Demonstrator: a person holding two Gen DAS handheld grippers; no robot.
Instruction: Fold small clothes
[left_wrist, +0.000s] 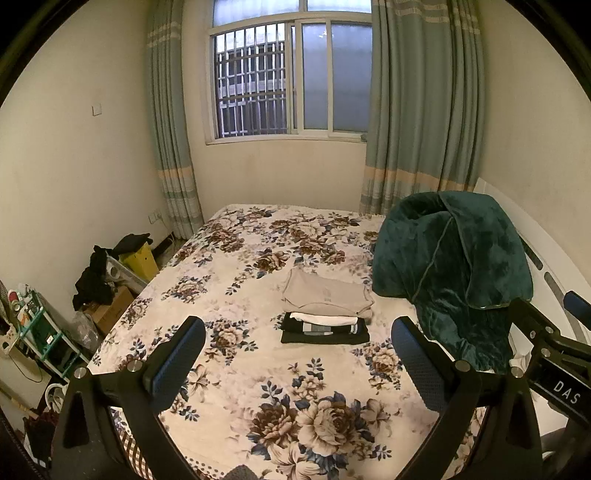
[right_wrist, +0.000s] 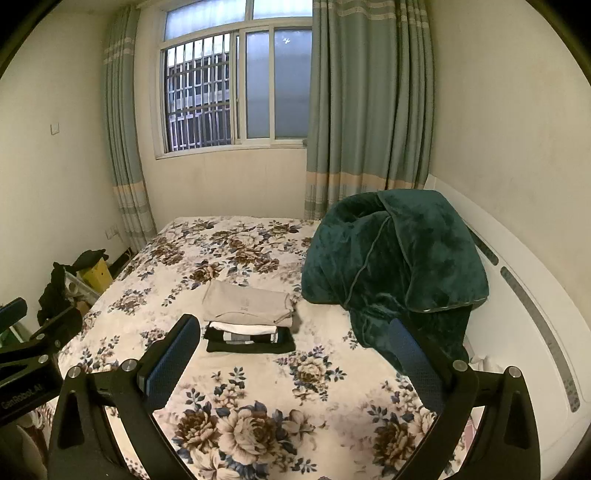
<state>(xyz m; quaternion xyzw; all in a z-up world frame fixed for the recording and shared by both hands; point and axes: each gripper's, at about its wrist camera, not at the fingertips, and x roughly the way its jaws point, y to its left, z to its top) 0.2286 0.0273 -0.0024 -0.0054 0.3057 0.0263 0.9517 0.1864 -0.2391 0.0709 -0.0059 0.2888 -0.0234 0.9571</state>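
Observation:
A stack of folded small clothes (left_wrist: 325, 314) lies on the floral bedspread (left_wrist: 258, 369), with a beige garment (left_wrist: 327, 295) on top, a white one under it and black ones at the bottom. The stack also shows in the right wrist view (right_wrist: 249, 321). My left gripper (left_wrist: 299, 358) is open and empty, held above the near part of the bed, short of the stack. My right gripper (right_wrist: 295, 362) is open and empty too, side by side with the left. The right gripper's body (left_wrist: 554, 350) shows at the right edge of the left wrist view.
A bunched dark green plush blanket (left_wrist: 454, 273) sits right of the stack against the white headboard (right_wrist: 524, 314). Boxes, dark clothes and a yellow bin (left_wrist: 140, 258) stand on the floor left of the bed. A green rack (left_wrist: 40, 332) stands nearer.

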